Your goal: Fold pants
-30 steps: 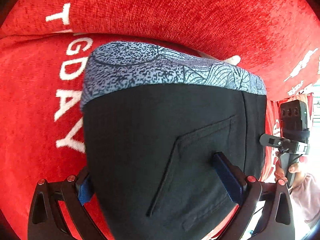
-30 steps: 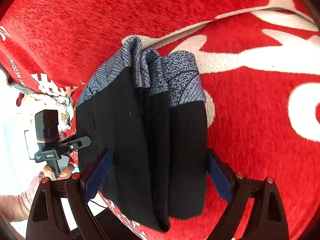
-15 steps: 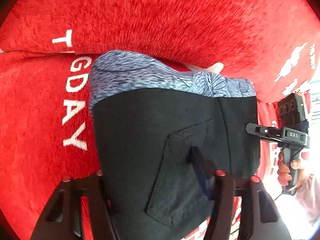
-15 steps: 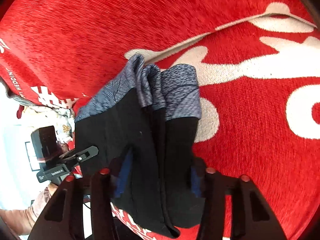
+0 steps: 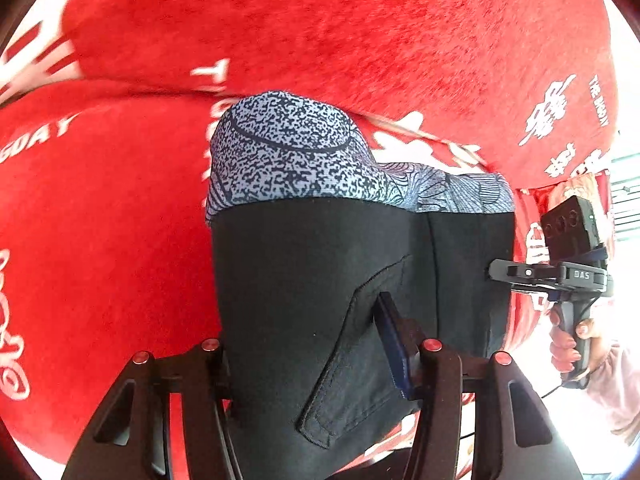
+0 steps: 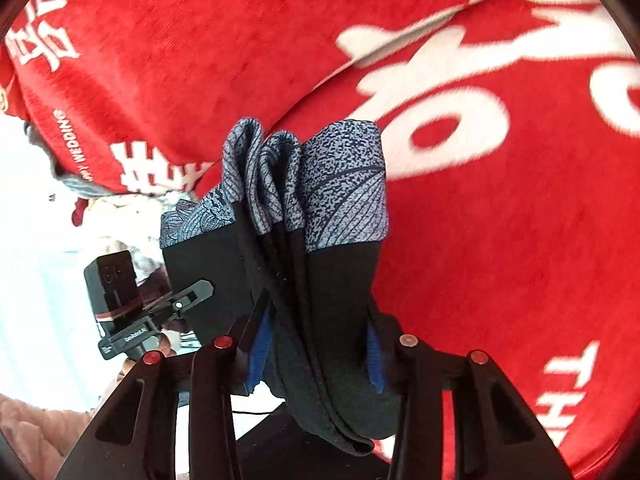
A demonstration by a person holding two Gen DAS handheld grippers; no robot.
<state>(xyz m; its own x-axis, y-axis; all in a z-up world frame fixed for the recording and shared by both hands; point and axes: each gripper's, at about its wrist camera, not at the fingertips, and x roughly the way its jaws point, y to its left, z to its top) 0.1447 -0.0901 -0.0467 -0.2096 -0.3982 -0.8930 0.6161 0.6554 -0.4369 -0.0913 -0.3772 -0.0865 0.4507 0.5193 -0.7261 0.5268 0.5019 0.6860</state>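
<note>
Left wrist view: your left gripper has just closed its jaws and now clamps the black pants, which hang ahead of it above the red blanket lettered "THE". The other tool reads "DAS".

Right wrist view: your right gripper likewise has just closed, pinching the pants' bunched folds; "WEDDING" shows on the blanket to the left. Both views show the pants lifted since a second ago.
</note>
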